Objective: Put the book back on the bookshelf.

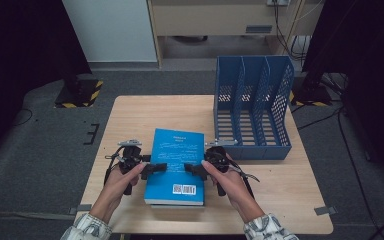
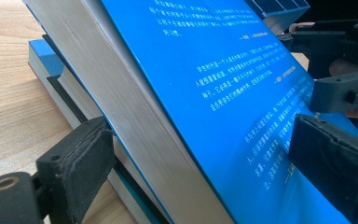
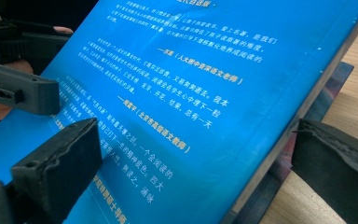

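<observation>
Squarely at the near middle of the worktop [image 1: 130, 107]: blue book [image 1: 176, 165], back cover up, barcode at its near edge, topmost of a small stack, with a second book [image 2: 44, 58] showing underneath. Just beyond its far right corner, almost touching: blue file rack [image 1: 252, 107], three upright slots with perforated walls, nothing seen in any slot. Nothing between book and rack; bare wood to the left.

Left hand-held gripper [image 1: 155, 167] at the book's left edge, jaws wide and straddling the top book, one pad under its page edge, the other over the cover; whether the pads press, cannot tell. Right hand-held gripper [image 1: 196, 169] at the right edge, jaws likewise wide around the same book, a gap visible at the lower pad. Top book tilted up off the one below in both gripper views.
</observation>
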Tool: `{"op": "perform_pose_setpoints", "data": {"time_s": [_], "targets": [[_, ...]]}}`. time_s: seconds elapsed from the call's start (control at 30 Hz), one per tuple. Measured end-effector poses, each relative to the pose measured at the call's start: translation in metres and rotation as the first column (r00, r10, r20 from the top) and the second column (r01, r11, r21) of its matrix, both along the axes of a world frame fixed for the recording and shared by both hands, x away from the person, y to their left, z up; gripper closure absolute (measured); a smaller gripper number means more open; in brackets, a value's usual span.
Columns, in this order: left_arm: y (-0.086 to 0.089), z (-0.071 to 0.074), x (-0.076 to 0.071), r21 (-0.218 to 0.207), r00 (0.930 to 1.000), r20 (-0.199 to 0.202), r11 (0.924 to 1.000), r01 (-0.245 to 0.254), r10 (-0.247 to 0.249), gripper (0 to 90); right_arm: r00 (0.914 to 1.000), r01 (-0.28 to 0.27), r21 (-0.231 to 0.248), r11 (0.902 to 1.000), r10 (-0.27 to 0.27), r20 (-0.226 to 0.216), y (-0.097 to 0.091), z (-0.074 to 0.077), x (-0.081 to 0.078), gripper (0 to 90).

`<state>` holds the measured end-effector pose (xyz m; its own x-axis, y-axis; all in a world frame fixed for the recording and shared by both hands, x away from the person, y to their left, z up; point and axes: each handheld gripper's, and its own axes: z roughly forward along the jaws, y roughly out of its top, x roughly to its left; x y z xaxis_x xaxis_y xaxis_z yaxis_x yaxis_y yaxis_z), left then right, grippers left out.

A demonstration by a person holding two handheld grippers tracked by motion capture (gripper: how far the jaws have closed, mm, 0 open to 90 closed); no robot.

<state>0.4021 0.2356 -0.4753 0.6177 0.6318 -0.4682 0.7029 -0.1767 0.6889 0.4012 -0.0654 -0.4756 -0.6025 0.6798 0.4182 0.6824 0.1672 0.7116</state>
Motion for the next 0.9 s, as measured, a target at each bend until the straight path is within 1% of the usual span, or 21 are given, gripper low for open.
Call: {"op": "perform_pose_setpoints", "data": {"time_s": [0.13,0.23,0.3,0.33,0.57,0.67,0.73,0.77,0.9], "targets": [[-0.0019,0.0034,-0.0002,0.025,1.0000,0.004,0.9997,0.003,-0.003,7.2,1.0000,-0.002,0.015,0.9999,0.002,-0.001,-0.0021,-0.0015,-0.0003,3.8],[-0.0033,0.0046,-0.0011,0.031,1.0000,0.006,0.9995,-0.003,0.002,7.5,1.0000,-0.001,0.023,0.9997,0.001,0.008,-0.0030,-0.0029,-0.0007,3.8],[-0.0047,0.0045,-0.0021,0.031,1.0000,0.007,0.9995,-0.002,0.002,7.5,1.0000,0.003,0.027,0.9996,-0.003,0.001,-0.0037,-0.0029,-0.0016,3.7],[-0.0054,0.0049,-0.0030,0.033,0.9999,0.009,0.9994,-0.005,0.005,7.5,1.0000,0.001,0.024,0.9997,-0.001,0.006,-0.0046,-0.0031,-0.0020,3.8],[-0.0080,0.0069,-0.0077,0.051,0.9999,0.011,0.9986,-0.012,0.011,7.5,0.9999,-0.016,0.030,0.9994,0.016,0.002,-0.0071,-0.0038,-0.0076,3.7],[-0.0072,0.0067,-0.0066,0.048,1.0000,0.006,0.9988,-0.003,0.002,7.5,0.9997,-0.023,0.034,0.9991,0.024,-0.002,-0.0072,-0.0044,-0.0088,2.3],[-0.0070,0.0069,-0.0063,0.050,1.0000,0.006,0.9988,0.001,-0.001,7.5,0.9996,-0.028,0.026,0.9993,0.028,-0.009,-0.0058,-0.0038,-0.0075,1.1],[-0.0067,0.0069,-0.0062,0.049,1.0000,0.007,0.9988,0.002,-0.003,7.6,0.9996,-0.029,0.019,0.9994,0.029,-0.004,-0.0051,-0.0037,-0.0066,0.5],[-0.0040,0.0055,-0.0065,0.031,0.9999,0.014,0.9995,0.005,-0.006,8.7,0.9995,-0.028,0.013,0.9995,0.029,-0.011,-0.0041,-0.0027,-0.0051,0.7]]}}
